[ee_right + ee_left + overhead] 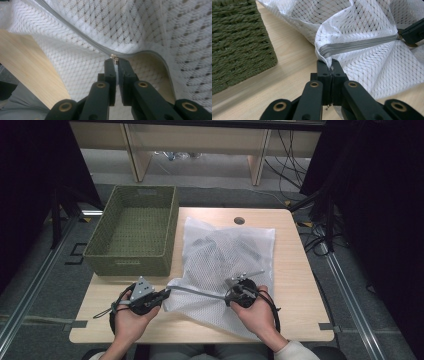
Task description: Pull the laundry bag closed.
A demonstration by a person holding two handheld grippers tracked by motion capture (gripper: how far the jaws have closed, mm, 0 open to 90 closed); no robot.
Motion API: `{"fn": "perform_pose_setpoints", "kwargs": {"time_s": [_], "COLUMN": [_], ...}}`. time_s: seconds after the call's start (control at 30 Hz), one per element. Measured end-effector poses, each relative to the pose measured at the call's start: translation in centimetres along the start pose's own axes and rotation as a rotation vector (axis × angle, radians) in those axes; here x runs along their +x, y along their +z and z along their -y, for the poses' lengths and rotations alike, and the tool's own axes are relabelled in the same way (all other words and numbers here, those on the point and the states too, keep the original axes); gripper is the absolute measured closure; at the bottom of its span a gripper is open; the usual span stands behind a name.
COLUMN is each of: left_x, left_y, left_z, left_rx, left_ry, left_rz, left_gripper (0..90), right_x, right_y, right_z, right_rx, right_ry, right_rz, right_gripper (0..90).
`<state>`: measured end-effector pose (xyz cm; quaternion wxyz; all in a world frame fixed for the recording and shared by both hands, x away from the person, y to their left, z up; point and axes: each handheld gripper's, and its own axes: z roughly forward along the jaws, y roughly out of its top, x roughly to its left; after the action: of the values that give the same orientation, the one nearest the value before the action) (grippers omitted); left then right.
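A white mesh laundry bag (230,250) lies on the light wooden table (295,285), with dark things showing faintly through it. Its grey zipper (197,292) is stretched along the near edge between my two grippers. My left gripper (167,293) is shut on the bag's corner at the zipper's end (329,65). My right gripper (229,296) pinches the small metal zipper pull (114,57) between its fingertips. Past the pull the bag's mouth gapes, and the table shows through it. In the left gripper view the right gripper (412,32) sits at the far end of the zipper (357,45).
An empty green woven basket (131,262) stands at the table's left rear, close beside the bag and my left gripper. A round cable hole (239,220) is at the table's far edge. Bare tabletop runs along the right side and the front edge.
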<state>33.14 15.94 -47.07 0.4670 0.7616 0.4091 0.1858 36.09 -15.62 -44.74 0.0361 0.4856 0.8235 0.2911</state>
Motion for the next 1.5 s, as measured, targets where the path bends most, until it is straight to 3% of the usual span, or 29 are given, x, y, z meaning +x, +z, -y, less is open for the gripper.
{"fn": "perform_pose_setpoints", "kwargs": {"time_s": [0.5, 0.53, 0.87, 0.93, 1.17, 1.27, 1.3, 1.43, 1.47, 1.5], "left_x": [0.08, 0.09, 0.11, 0.16, 0.19, 0.18, 0.24, 0.24, 0.34, 0.34], "left_y": [-0.03, -0.04, -0.05, -0.07, -0.05, -0.02, -0.06, -0.05, -0.07, -0.12], "left_z": [-0.02, -0.02, -0.02, -0.04, -0.05, 0.00, 0.00, -0.03, -0.04, -0.03], "left_rx": [0.000, -0.001, -0.003, -0.003, -0.004, -0.004, 0.001, -0.007, -0.004, -0.002], "left_ry": [0.007, 0.006, -0.002, 0.005, 0.001, -0.015, -0.008, -0.007, -0.003, -0.011], "left_rz": [-0.003, -0.003, 0.000, 0.000, 0.002, 0.001, -0.001, -0.003, 0.002, -0.009], "left_gripper": [88.5, 88.5, 88.5, 88.5, 88.5, 88.5, 88.5, 88.5, 88.6, 88.5], "right_x": [-0.34, -0.36, -0.63, -0.58, -0.76, -0.68, -0.49, -0.66, -0.81, -0.73], "right_y": [-0.25, -0.28, -0.37, -0.56, -0.61, -0.64, -0.74, -0.64, -0.63, -0.71], "right_z": [0.22, 0.29, 0.46, 0.46, 0.56, 0.61, 0.65, 0.69, 0.66, 0.67], "right_rx": [0.005, -0.001, 0.005, 0.007, 0.011, 0.011, 0.024, 0.016, 0.013, 0.013], "right_ry": [0.022, 0.014, 0.003, 0.028, 0.020, 0.023, 0.052, 0.034, 0.010, 0.023], "right_rz": [-0.007, 0.014, 0.001, 0.006, -0.008, 0.007, 0.005, 0.007, 0.013, 0.014], "right_gripper": [87.0, 87.1, 87.0, 87.1, 87.0, 87.1, 87.1, 87.1, 87.1, 87.1]}}
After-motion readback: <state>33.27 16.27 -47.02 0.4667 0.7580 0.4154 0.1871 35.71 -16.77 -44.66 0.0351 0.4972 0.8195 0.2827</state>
